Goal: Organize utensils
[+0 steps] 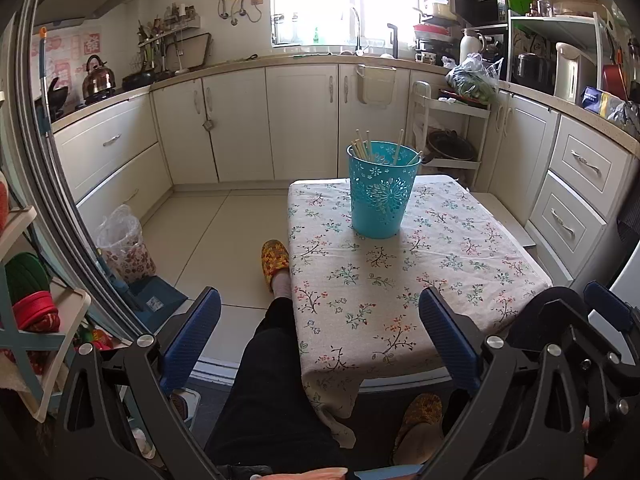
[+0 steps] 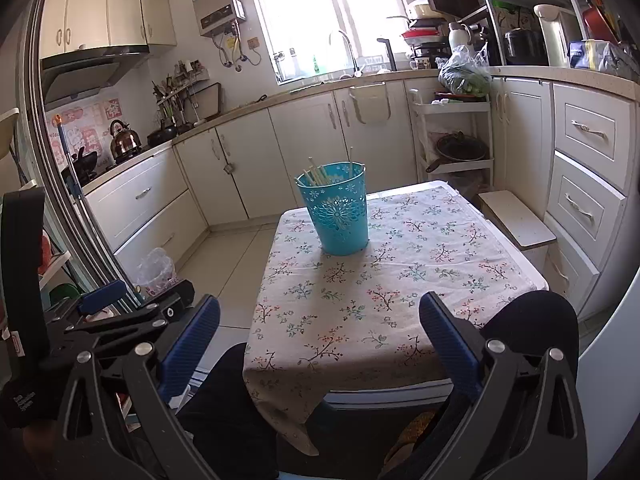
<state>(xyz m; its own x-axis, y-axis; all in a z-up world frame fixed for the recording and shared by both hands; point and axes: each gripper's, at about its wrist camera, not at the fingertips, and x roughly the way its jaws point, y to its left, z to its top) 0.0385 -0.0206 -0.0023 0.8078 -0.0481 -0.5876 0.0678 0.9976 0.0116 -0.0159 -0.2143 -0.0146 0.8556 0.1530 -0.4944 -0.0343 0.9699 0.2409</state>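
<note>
- A small table [image 1: 500, 264] is standing in the middle of a kitchen, wearing a floral tablecloth [image 1: 400, 292] that is draping over its near edge; the same cloth [image 2: 400, 280] is filling the centre of the right wrist view
- Cream cabinets [image 1: 240, 120] are running along the far wall under a bright window, and a white trolley [image 1: 452, 136] is standing against them, just beyond the table's far right corner
- A person is sitting at the near side of the table, with a black-trousered leg [image 1: 272, 380] stretching out to the table's left and a yellow patterned slipper [image 1: 275, 262] resting on the tiled floor
- A turquoise cut-out bucket [image 1: 382, 192] is standing upright on the far half of the cloth, towards the far left corner in the right wrist view [image 2: 336, 212]
- Pale chopsticks [image 1: 362, 147] are sitting inside the bucket, leaning against its rim with their ends sticking up above it; they are showing again in the right wrist view [image 2: 318, 174]
- The left gripper [image 1: 320, 344] is hovering low at the table's near edge, its blue pads spread wide with nothing between them, well apart from the bucket
- The right gripper [image 2: 320, 340] is likewise hanging over the near edge, splayed wide and empty, with the left gripper [image 2: 132, 304] showing just beside it at the left
</note>
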